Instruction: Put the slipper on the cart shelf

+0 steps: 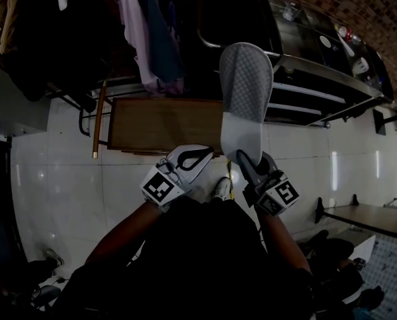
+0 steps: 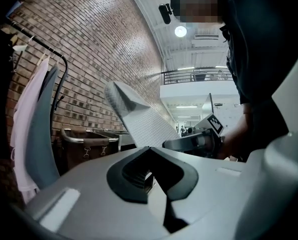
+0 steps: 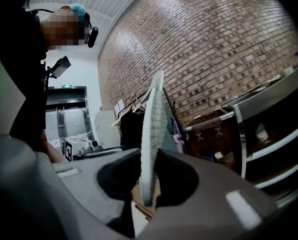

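Observation:
A grey quilted slipper (image 1: 245, 92) with a white sole sticks forward, edge-on in the right gripper view (image 3: 153, 134). My right gripper (image 1: 247, 157) is shut on its heel end, and the sole sits pinched between the jaws (image 3: 149, 184). The left gripper (image 1: 193, 157) is close beside it on the left, jaws together with nothing in them (image 2: 161, 186). From the left gripper view the slipper (image 2: 139, 119) slants up past the right gripper (image 2: 199, 140). The metal cart (image 1: 318, 79) with its shelves stands ahead to the right, beyond the slipper's toe.
A brown canvas bin (image 1: 162, 122) on a metal frame stands straight ahead on the white tiled floor. Clothes hang on a rack (image 1: 145, 25) at the back left. A brick wall (image 3: 214, 49) runs behind. The cart's shelves (image 3: 274, 134) hold small items. A low bench (image 1: 372, 219) is at right.

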Demonstrator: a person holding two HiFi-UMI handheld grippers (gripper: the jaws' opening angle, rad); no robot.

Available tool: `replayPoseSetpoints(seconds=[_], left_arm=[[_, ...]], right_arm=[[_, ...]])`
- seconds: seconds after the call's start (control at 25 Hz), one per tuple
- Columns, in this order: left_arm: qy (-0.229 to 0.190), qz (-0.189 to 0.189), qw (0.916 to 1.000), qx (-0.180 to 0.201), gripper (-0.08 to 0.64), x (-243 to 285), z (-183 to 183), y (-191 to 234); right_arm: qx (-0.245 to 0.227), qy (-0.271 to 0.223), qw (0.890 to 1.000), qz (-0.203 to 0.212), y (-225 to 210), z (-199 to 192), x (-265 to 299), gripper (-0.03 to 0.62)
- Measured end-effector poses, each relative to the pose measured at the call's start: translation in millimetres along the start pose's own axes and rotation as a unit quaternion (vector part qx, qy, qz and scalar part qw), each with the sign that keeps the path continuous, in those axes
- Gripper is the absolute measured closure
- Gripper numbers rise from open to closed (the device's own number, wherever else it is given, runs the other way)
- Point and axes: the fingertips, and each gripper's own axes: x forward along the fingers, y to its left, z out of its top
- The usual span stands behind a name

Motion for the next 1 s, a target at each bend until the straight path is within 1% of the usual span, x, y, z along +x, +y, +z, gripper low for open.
replayPoseSetpoints(seconds=[0.12,0.28,0.4,0.52,0.6,0.8,1.0], left_arm=[[0.002,-0.016,0.9999,0.005,0.555,1,-2,-2],[0.005,-0.042,0.9991,0.005,0.555,0,-8,-3],[0.005,-0.062,0.9981,0.007,0.555,3,-11,-2],[0.004,-0.079,0.9968,0.01,0.555,10,-15,-3],[0.005,-0.088,0.9961,0.011,0.555,18,-18,-4],[0.01,-0.102,0.9945,0.018,0.555,55,-23,-14],[0.022,-0.105,0.9939,0.024,0.555,117,-25,-24]], right_arm=[[0.01,-0.014,1.0,-0.019,-1,0,-5,0.525],[0.017,-0.013,0.998,-0.062,-8,-13,-18,0.525],[0.038,-0.027,0.994,-0.095,-12,-16,-29,0.525],[0.039,-0.027,0.99,-0.133,-24,-25,-49,0.525],[0.042,-0.029,0.987,-0.152,-33,-30,-61,0.525],[0.056,-0.024,0.983,-0.172,-67,-41,-85,0.525],[0.091,-0.022,0.98,-0.175,-127,-53,-105,0.525]])
